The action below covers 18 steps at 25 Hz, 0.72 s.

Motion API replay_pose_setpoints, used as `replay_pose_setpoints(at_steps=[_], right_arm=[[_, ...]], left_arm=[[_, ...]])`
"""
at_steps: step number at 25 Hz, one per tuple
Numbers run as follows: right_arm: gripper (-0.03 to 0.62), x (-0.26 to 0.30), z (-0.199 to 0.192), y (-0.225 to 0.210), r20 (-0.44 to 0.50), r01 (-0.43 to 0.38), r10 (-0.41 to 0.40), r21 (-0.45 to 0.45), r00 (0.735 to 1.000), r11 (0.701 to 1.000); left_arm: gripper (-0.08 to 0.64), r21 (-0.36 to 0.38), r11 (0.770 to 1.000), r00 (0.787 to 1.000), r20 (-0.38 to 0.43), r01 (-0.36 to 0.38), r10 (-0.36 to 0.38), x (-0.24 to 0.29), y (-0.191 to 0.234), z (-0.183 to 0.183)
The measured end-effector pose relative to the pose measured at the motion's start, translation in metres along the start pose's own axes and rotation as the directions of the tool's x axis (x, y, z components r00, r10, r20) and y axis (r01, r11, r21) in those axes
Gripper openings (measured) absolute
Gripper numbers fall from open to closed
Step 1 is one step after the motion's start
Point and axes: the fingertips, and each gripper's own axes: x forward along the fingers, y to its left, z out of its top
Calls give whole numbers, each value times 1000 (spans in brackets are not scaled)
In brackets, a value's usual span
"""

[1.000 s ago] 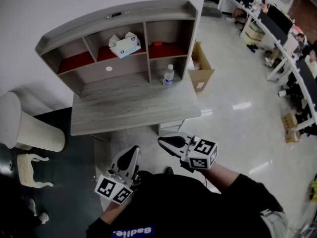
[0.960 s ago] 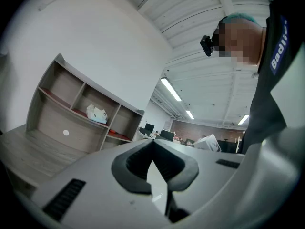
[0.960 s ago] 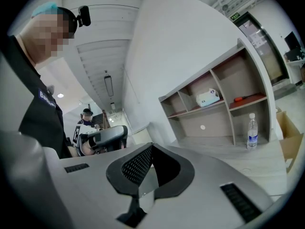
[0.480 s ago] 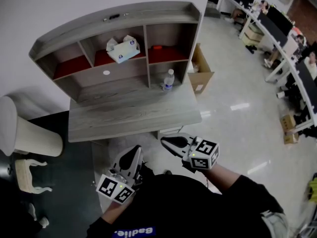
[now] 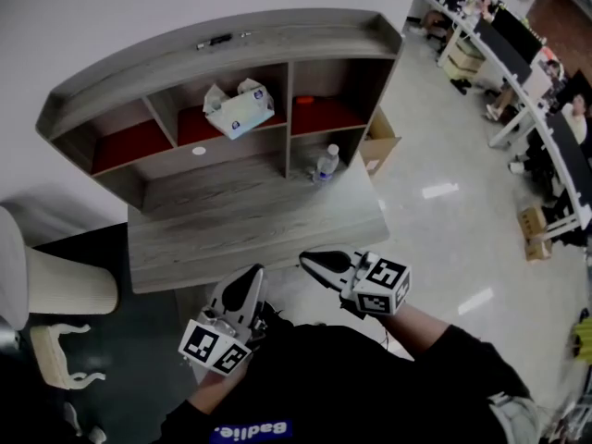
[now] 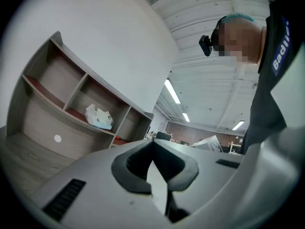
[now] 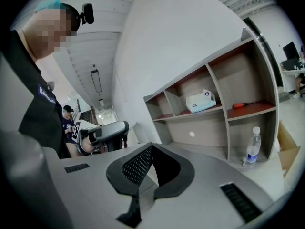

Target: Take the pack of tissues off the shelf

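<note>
The pack of tissues (image 5: 238, 109) is white and pale blue and lies in the middle upper compartment of the grey wooden shelf unit (image 5: 213, 43) on the desk (image 5: 240, 225). It also shows in the left gripper view as the tissue pack (image 6: 98, 117) and in the right gripper view as the tissue pack (image 7: 202, 100). My left gripper (image 5: 248, 276) and right gripper (image 5: 307, 260) are held side by side just short of the desk's front edge, far from the pack. Both are shut and hold nothing.
A water bottle (image 5: 325, 163) stands on the desk below the right compartment, where a red-handled screwdriver (image 5: 305, 102) lies. A cardboard box (image 5: 377, 141) sits on the floor to the right of the desk. A white ribbed bin (image 5: 55, 280) stands to the left.
The desk and shelf have come closer and loom larger. Both grippers have moved forward together to the desk's front edge, still shut.
</note>
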Motion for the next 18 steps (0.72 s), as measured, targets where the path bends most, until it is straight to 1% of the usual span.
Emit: replay_pose_setpoints(at_steps=[5,10,14,18], right_arm=[[29,31,18,-12,7,41,-41,-5,999,999],[29,56,29,-22,26,90,-89,-26,996,996],[29,69,40,-23,38,99,-97,-60,995,993],[29,77,47,-29,30,90,-88,-73,996,993]], left_arm=[[2,-11,999,999,-10,37,-37,8,37,18],[2,-13,997,997,-28,78,-79,11,64,28],[2,-15,996,995,-27,92,-93,13,76,34],[2,-12,996,996,-15,88,-88,16,83,40]])
